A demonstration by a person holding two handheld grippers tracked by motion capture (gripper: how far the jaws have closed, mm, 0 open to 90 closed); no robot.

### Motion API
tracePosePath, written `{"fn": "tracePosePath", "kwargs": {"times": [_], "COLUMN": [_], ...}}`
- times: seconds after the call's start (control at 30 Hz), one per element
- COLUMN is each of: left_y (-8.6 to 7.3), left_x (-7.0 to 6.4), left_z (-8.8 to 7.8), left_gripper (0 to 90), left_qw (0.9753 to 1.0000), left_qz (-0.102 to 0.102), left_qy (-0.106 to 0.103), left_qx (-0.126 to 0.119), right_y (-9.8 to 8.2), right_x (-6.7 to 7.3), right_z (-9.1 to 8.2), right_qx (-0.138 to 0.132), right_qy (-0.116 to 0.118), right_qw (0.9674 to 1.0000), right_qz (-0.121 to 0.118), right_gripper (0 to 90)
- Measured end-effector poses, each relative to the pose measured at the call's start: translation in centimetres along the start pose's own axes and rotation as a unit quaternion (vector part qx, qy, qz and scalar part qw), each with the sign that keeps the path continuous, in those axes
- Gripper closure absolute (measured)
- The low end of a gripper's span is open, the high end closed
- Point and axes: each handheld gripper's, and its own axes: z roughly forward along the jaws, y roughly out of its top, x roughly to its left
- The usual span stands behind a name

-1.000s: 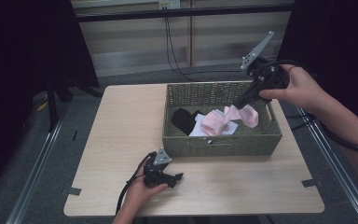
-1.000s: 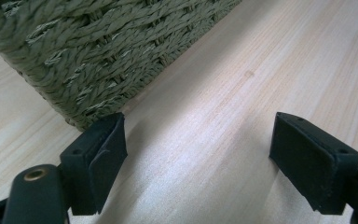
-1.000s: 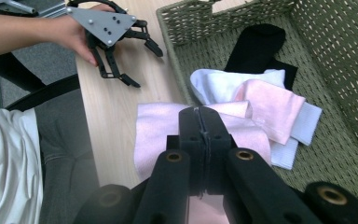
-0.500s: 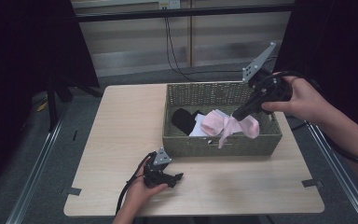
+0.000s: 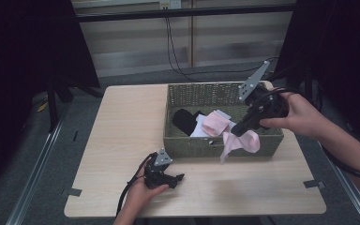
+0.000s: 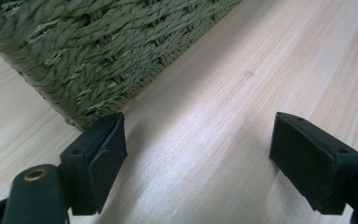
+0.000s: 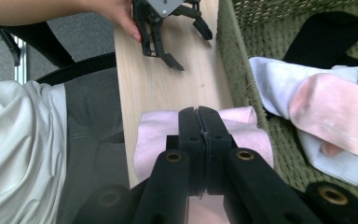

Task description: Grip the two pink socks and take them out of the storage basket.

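Note:
A pink sock (image 5: 239,142) (image 7: 154,135) hangs over the front wall of the woven basket (image 5: 262,146), and my right gripper (image 5: 233,129) (image 7: 198,112) is shut on it. Inside the basket lie another pink sock (image 5: 214,123) (image 7: 333,109), a white sock (image 5: 201,130) (image 7: 272,74) and a black sock (image 5: 183,120) (image 7: 328,35). My left gripper (image 5: 177,180) (image 6: 198,154) (image 7: 186,39) rests open on the table (image 5: 126,131) in front of the basket's near left corner (image 6: 98,56), with nothing between its jaws.
The basket takes up the table's right half. Bare wood lies to its left and along the front edge. Black cables (image 5: 173,33) hang behind the table. Tape marks (image 5: 314,183) sit near the front corners. The person's lap (image 7: 37,154) lies below the table edge.
My right gripper has drawn the pink sock up from inside the basket and toward the front, so it now hangs over the front wall. The left gripper has stayed still.

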Motion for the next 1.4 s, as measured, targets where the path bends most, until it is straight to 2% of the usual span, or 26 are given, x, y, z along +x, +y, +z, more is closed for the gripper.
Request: {"fn": "tracePosePath", "kwargs": {"times": [0.23, 0.33, 0.7, 0.73, 0.83, 0.87, 0.9, 0.93, 1.07, 1.1, 1.13, 1.2, 1.23, 1.3, 1.4], "left_y": [0.0, 0.0, 0.0, 0.0, 0.0, 0.0, 0.0, 0.0, 0.0, 0.0, 0.0, 0.0, 0.0, 0.0, 0.0], "left_x": [0.0, 0.0, 0.0, 0.0, 0.0, 0.0, 0.0, 0.0, 0.0, 0.0, 0.0, 0.0, 0.0, 0.0, 0.0], "left_z": [0.0, 0.0, 0.0, 0.0, 0.0, 0.0, 0.0, 0.0, 0.0, 0.0, 0.0, 0.0, 0.0, 0.0, 0.0], "left_gripper": [18.0, 18.0, 18.0, 18.0, 18.0, 18.0, 18.0, 18.0, 18.0, 18.0, 18.0, 18.0, 18.0, 18.0, 18.0], "left_qw": [1.0000, 1.0000, 1.0000, 1.0000, 1.0000, 1.0000, 1.0000, 1.0000, 1.0000, 1.0000, 1.0000, 1.0000, 1.0000, 1.0000, 1.0000], "left_qz": [0.000, 0.000, 0.000, 0.000, -0.001, 0.000, 0.000, 0.000, 0.000, 0.000, 0.000, 0.000, 0.000, 0.000, 0.000], "left_qy": [0.000, 0.000, 0.000, 0.000, -0.001, 0.000, 0.000, 0.000, 0.000, 0.000, 0.000, 0.000, 0.000, 0.000, -0.001], "left_qx": [0.000, 0.000, 0.000, 0.000, -0.001, 0.000, 0.000, 0.000, 0.000, 0.000, 0.000, 0.000, 0.000, 0.000, -0.001], "right_y": [-0.3, -0.5, -0.6, -0.7, -0.7, -0.8, -0.8, -0.8, -0.8, -0.8, -0.7, -0.8, -0.8, -0.7, -0.9], "right_x": [0.2, 0.1, -0.9, -1.3, -1.8, -2.5, -2.5, -3.1, -4.8, -4.8, -5.7, -6.7, -6.7, -7.9, -9.1], "right_z": [1.6, 2.1, 2.7, 2.7, 2.8, 2.9, 2.9, 3.0, 3.6, 3.6, 3.9, 4.5, 4.5, 5.5, 6.6], "right_qx": [0.012, 0.015, 0.012, 0.010, 0.009, 0.007, 0.007, 0.006, 0.010, 0.010, 0.014, 0.019, 0.019, 0.032, 0.039], "right_qy": [0.009, 0.009, -0.008, -0.016, -0.028, -0.029, -0.029, -0.039, -0.062, -0.062, -0.076, -0.079, -0.079, -0.096, -0.099], "right_qw": [0.9999, 0.9998, 0.9998, 0.9997, 0.9995, 0.9994, 0.9994, 0.9988, 0.9970, 0.9970, 0.9956, 0.9948, 0.9948, 0.9920, 0.9905], "right_qz": [-0.002, -0.001, 0.010, 0.012, 0.011, 0.017, 0.017, 0.028, 0.046, 0.046, 0.054, 0.061, 0.061, 0.076, 0.087], "right_gripper": [89.5, 87.1, 76.6, 72.4, 70.3, 68.5, 68.5, 66.0, 61.8, 61.8, 61.0, 60.7, 60.7, 57.8, 57.0]}}
